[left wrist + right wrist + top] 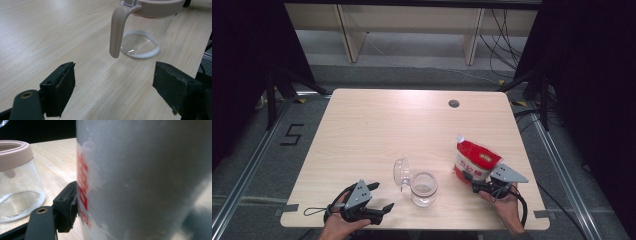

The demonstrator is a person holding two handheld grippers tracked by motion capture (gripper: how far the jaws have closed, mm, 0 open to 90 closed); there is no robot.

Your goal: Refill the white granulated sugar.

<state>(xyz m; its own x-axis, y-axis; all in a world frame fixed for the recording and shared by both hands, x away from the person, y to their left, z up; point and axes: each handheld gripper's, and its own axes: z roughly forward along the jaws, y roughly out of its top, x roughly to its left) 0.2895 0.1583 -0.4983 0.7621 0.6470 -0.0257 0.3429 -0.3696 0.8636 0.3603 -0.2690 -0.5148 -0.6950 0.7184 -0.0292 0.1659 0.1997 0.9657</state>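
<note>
A clear glass jar (424, 189) with a beige rim stands near the table's front edge, its hinged lid (402, 172) flipped open to the left. My left gripper (383, 196) rests on the table left of the jar and is open. In the left gripper view nothing lies between the jaws of the left gripper (113, 82), and the jar (150, 27) stands just ahead with its beige clasp (117, 32) hanging down. A red-and-white spouted pouch (476, 162) stands upright right of the jar. My right gripper (479, 186) is at its base. One pad (67, 205) presses the pouch (140, 182); the other jaw is hidden.
The wooden table (387, 125) has a round cable hole (454, 103) at the back right. The jar (17, 182) stands close to the left of the pouch. Black curtains flank the table, and cables lie on the floor behind it.
</note>
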